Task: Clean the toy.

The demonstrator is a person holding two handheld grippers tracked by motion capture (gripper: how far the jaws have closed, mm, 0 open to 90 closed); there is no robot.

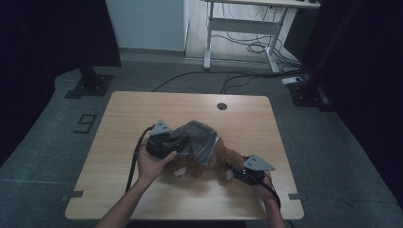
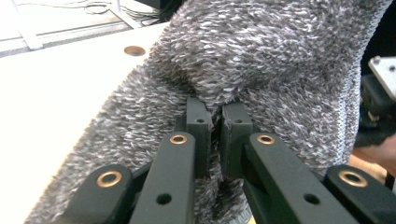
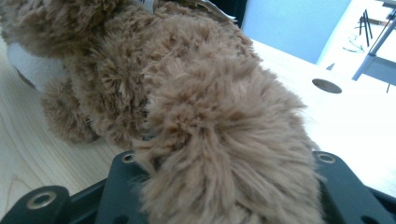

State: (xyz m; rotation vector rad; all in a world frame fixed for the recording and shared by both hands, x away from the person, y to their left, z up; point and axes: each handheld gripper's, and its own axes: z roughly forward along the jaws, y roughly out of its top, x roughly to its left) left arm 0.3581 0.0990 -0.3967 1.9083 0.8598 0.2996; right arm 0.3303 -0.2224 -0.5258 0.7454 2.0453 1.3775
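Knit, soft, light and stretchy, draped over plush at table centre, pinched shut by left gripper at nine o'clock; right gripper, four o'clock, closing around plush's limp fur.

One mark can be read: a large dark digit "9" on the grey floor, left of centre in the high view, just off the left edge of the wooden surface. It is blocky and angular in form and lies flat on the floor. No other text, label, brand or number is legible in the high view, the left gripper view or the right gripper view. A pale tag at the top of the right gripper view is too blurred to read
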